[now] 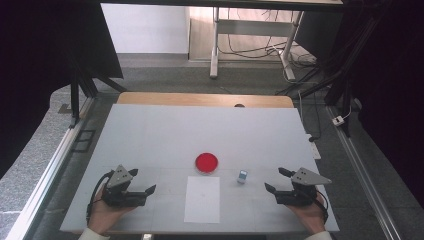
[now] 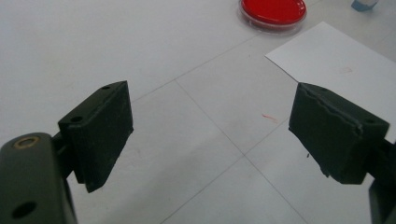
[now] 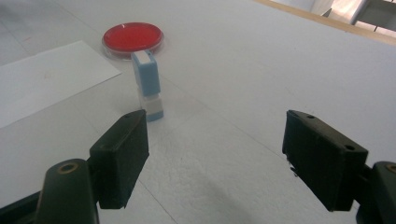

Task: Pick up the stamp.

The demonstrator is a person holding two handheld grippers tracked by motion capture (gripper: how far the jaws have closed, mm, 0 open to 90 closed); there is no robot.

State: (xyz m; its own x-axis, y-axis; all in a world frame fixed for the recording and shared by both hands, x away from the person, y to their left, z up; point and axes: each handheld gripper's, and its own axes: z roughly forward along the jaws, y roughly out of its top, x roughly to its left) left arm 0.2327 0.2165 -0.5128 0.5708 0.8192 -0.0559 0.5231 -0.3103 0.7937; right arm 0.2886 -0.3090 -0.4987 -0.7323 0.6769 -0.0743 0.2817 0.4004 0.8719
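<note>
We count one red dish [image 3: 133, 38], one blue-white stamp [image 3: 148, 85] ahead of our right gripper [image 3: 215, 154], one paper sheet [image 2: 345, 70], partly cropped beyond our left gripper [image 2: 210, 135]; both jaws gape empty.

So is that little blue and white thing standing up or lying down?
Standing up. In the right gripper view the blue and white block rises on its narrow end from the table.

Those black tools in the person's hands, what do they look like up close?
Each hand holds a black two-jaw tool. The left gripper and right gripper both carry a grey three-cornered plate on top. Their jaws end in thick, blocky black pads with small screw holes. A black cable trails from each, and light sleeve cuffs show at the wrists.
</note>
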